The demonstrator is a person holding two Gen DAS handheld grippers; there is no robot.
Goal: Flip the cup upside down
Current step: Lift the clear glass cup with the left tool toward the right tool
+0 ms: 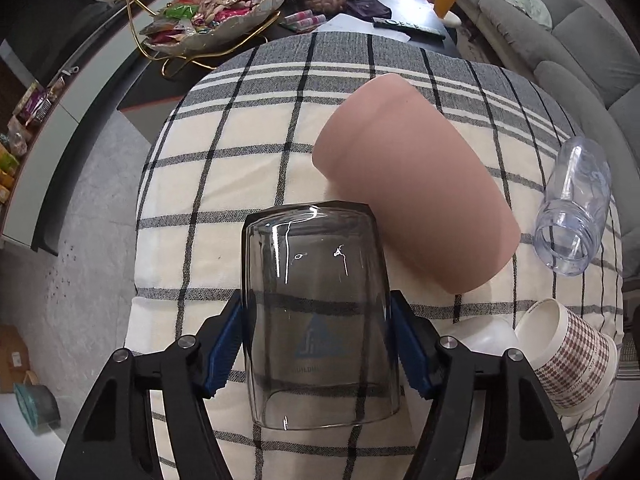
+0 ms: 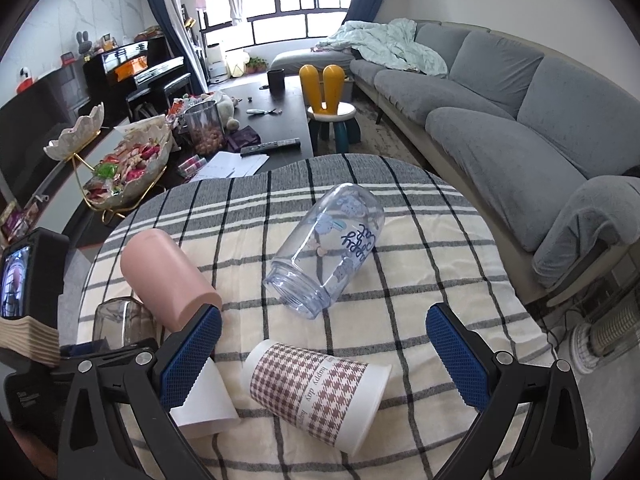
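My left gripper (image 1: 316, 344) is shut on a smoky clear glass cup (image 1: 320, 312), which stands upside down with its base up and its rim low over the checked cloth (image 1: 224, 184). The glass also shows at the left of the right wrist view (image 2: 120, 320). A pink cup (image 1: 416, 192) lies on its side just right of the glass. My right gripper (image 2: 324, 352) is open and empty, its blue pads on either side of a houndstooth paper cup (image 2: 316, 392) lying on its side.
A clear plastic bottle (image 2: 324, 248) with blue print lies on its side mid-table. A white cup (image 2: 208, 404) lies by my right gripper's left finger. A dark coffee table (image 2: 264, 120) with a snack tray (image 2: 128, 168) stands beyond the cloth's far edge. A grey sofa (image 2: 500, 108) runs along the right.
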